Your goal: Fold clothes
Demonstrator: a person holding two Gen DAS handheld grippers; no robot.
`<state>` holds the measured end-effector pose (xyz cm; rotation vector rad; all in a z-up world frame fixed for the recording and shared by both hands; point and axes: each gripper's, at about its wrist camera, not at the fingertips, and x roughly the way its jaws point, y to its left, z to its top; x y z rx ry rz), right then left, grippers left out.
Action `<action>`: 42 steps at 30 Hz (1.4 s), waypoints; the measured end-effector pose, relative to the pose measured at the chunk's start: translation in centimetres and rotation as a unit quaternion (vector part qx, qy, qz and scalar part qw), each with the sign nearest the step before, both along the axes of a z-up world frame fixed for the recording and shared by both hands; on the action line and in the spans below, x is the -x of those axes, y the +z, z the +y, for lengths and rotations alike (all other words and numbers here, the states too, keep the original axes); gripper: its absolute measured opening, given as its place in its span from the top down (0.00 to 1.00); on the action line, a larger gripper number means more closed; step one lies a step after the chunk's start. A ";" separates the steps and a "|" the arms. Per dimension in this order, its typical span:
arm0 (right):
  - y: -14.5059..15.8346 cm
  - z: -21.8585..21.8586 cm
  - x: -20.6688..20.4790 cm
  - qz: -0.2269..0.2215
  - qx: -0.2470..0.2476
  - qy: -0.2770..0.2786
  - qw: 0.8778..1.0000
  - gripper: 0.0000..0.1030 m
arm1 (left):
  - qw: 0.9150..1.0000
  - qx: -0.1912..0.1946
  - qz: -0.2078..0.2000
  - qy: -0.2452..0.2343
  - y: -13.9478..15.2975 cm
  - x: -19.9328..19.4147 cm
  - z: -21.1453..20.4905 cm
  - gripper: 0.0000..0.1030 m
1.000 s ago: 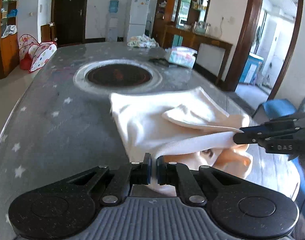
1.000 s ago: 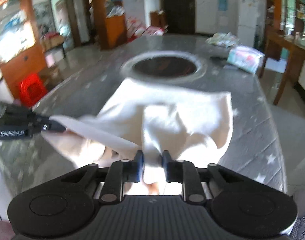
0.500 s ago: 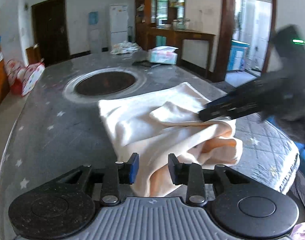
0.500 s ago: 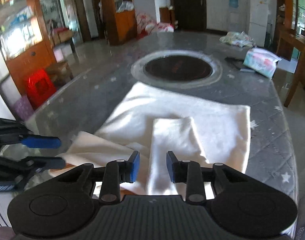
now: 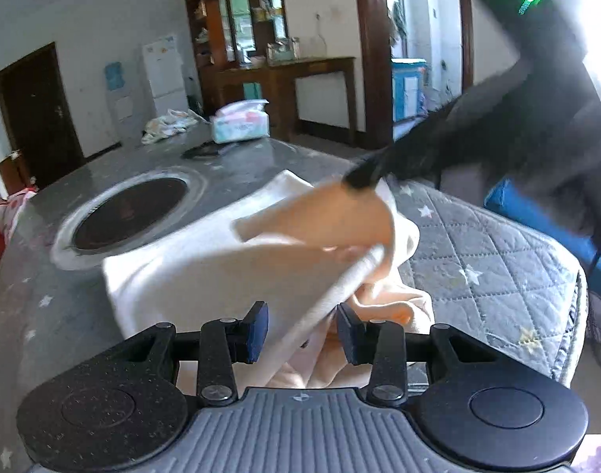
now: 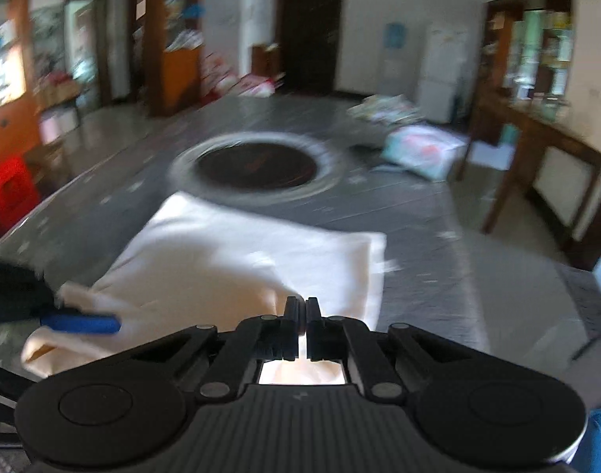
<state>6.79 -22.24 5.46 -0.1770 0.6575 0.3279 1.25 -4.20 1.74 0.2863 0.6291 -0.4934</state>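
**Right gripper lifts a flap while the left waits open around the hem**

The right gripper (image 6: pixel 303 325) has its jaws pinched together on a fold of the cream garment (image 6: pixel 237 252); in the left wrist view its dark, blurred tip meets the raised flap, which hangs above the rest of the cloth. The left gripper (image 5: pixel 302 331) stands with jaws wide, and a ribbed hem runs up between them without being clamped; its blue pads (image 5: pixel 258 329) sit apart from the cloth on either side.

To do this fold well, the right gripper would best carry the flap across in one smooth arc, low and flat. The left should either close on the hem or press the lower layer so the body does not drag. The bunched peach folds just beyond the left jaws look likely to crease unless smoothed first.

The garment lies ahead of both sets of jaws on the grey starred table (image 5: pixel 477 252), short of the round dark inset (image 6: pixel 257 167).

Further out, a tissue pack (image 5: pixel 241 126) has tissue poking from its top. Shelving along the walls is too blurred to itemise.
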 end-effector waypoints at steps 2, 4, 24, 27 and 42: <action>0.6 -1.9 0.5 -0.014 -0.008 -0.034 0.999 0.98 | 1.000 0.011 0.002 -0.004 -0.1 -0.3 0.3 0.93; 0.8 -4.4 1.2 -0.027 -0.016 -0.078 0.996 0.98 | 1.000 0.030 -0.004 0.009 0.4 -0.3 1.4 0.96; -6.6 -11.9 4.0 0.062 -0.021 -0.230 0.971 0.97 | 0.906 0.184 -0.001 0.380 2.1 4.1 25.3 0.97; -6.7 -11.3 3.9 0.067 -0.015 -0.220 0.973 0.95 | 0.897 0.170 0.008 0.407 1.1 5.2 26.3 0.97; -1.7 -6.6 6.8 0.033 0.005 -0.068 0.997 0.72 | 0.934 0.105 0.036 0.340 1.1 8.5 23.6 0.79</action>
